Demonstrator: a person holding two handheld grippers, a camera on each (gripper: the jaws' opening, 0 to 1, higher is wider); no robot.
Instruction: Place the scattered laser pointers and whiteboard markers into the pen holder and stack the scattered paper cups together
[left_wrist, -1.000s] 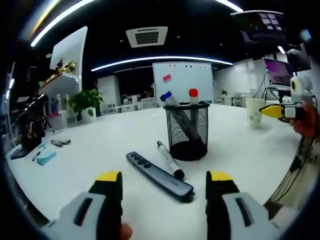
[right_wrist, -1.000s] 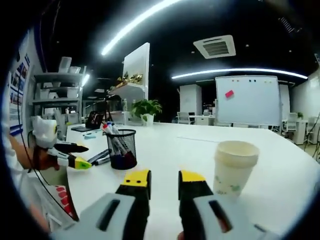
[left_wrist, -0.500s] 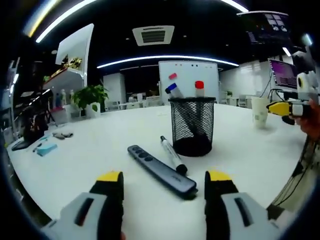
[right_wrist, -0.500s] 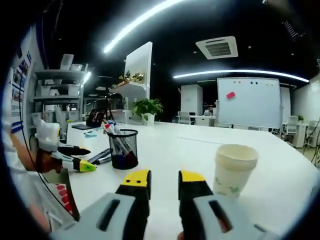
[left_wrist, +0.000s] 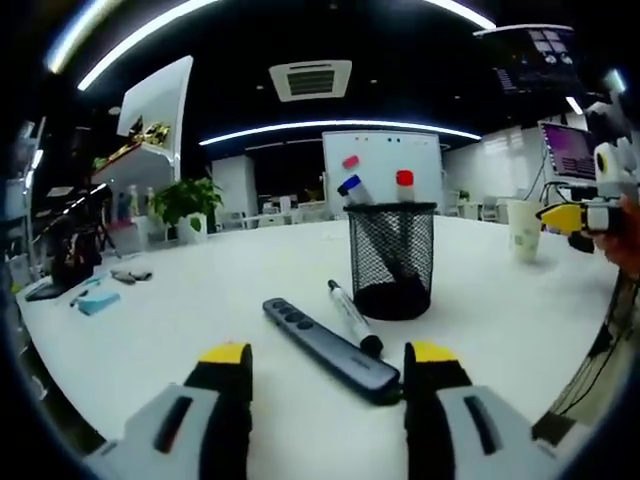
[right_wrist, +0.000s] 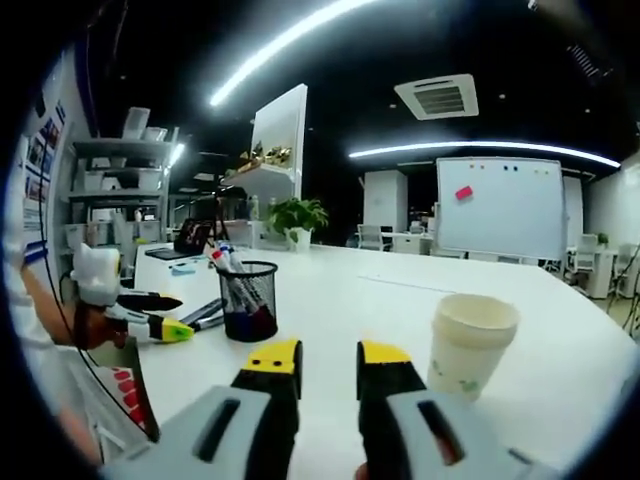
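Left gripper view: my left gripper hovers low over the white table, jaws spread wide and holding nothing. Between and just ahead of the yellow tips lies a flat, dark grey laser pointer with a row of buttons, angled across the gap. Beside it, nearly parallel, lies a whiteboard marker with a white barrel and black cap; whether the two touch I cannot tell. Just behind them stands the pen holder, a black wire-mesh cylinder, upright, with a blue-capped and a red-capped marker leaning inside. At far right my right gripper shows near a paper cup.

Right gripper view: my right gripper is held level above the table, jaws slightly parted with only a narrow gap, empty. The cup, cream-coloured with a rolled rim and faint green print, stands upright just to the right of my right-hand jaw, apart from it. The holder stands further left; my left gripper hovers beside it.
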